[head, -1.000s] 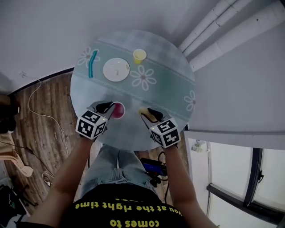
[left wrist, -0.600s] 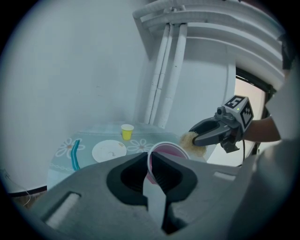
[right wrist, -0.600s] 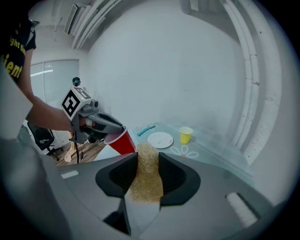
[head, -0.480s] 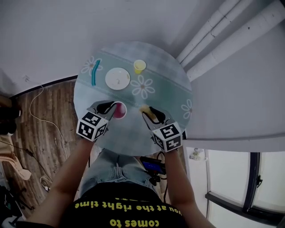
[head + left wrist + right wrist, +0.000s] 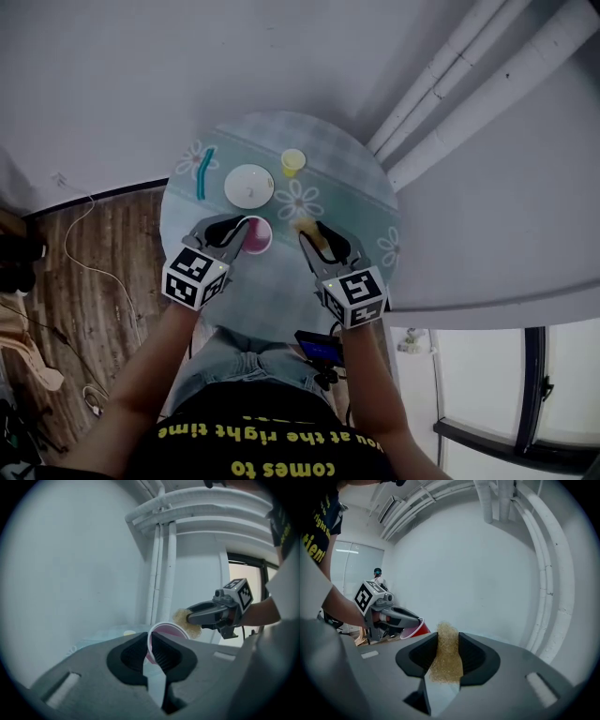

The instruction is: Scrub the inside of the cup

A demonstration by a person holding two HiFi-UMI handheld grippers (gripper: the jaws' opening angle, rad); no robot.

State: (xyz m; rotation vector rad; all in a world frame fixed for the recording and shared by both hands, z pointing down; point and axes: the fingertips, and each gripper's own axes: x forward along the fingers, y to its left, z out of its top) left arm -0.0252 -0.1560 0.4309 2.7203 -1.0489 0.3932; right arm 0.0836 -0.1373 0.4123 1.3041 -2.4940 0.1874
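Both hands have lifted clear of the round floral bench (image 5: 277, 281) — the left gripper (image 5: 234, 228) clamps its fingers on the wall of the pink plastic cup (image 5: 256, 235), and the right gripper (image 5: 314, 234) pinches the golden fibrous scouring pad (image 5: 304, 226). Cup and pad hang near each other in the air, so scrubbing looks imminent.

- The tabletop (image 5: 347, 187) is printed in pale teal with white daisies and faint checks.
- The cup (image 5: 257, 234) is coloured pink inside and red outside.
- The scouring pad (image 5: 446, 653) is coloured golden tan.
- Near the tabletop's far edge, a yellow cup (image 5: 293, 162), a white plate (image 5: 249, 186) and a teal stick (image 5: 204, 173) are seen.
- Black-and-white square markers are borne by the left gripper (image 5: 239, 225) and the right gripper (image 5: 313, 231).
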